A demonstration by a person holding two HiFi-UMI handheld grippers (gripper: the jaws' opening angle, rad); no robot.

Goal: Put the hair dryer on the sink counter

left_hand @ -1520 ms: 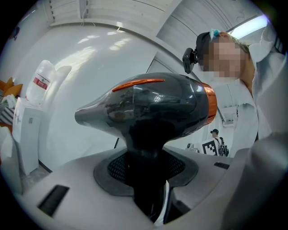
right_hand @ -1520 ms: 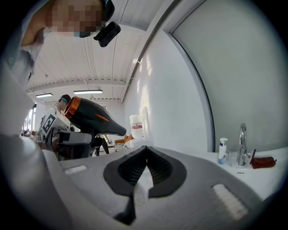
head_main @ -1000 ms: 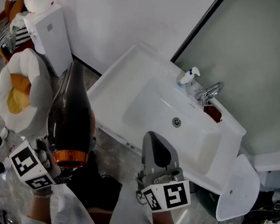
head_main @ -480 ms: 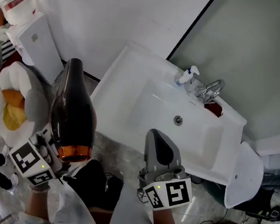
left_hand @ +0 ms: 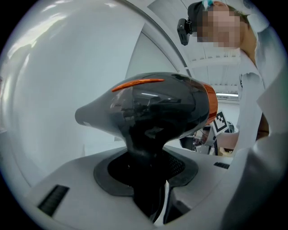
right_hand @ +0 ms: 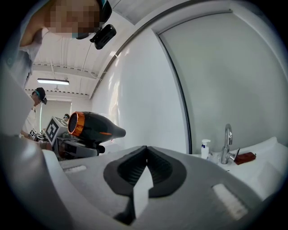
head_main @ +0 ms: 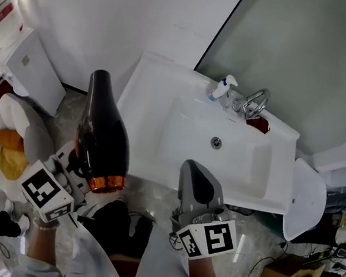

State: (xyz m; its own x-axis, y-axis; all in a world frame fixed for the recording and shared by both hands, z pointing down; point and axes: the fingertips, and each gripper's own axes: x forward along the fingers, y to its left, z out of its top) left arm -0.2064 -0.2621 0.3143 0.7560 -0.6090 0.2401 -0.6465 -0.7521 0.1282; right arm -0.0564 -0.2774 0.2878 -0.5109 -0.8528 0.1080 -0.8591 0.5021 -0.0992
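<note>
The left gripper (head_main: 79, 169) pinches the handle of the glossy black hair dryer (head_main: 102, 135) w/ an orange ring at its rear. In the left gripper view the jaws close on both sides of this dark handle. The hair dryer is in the air, left of the white rectangular sink counter (head_main: 143, 82) & over the grey floor (head_main: 149, 194), not touching the counter. Its narrow nozzle points to the white wall, and the orange end points to the person. The right gripper (head_main: 195, 175) is in front of the basin, jaws pressed together, nothing between them. A chrome faucet (head_main: 255, 103) & a small white pump bottle (head_main: 222, 89) stand at the sink's back edge.
</note>
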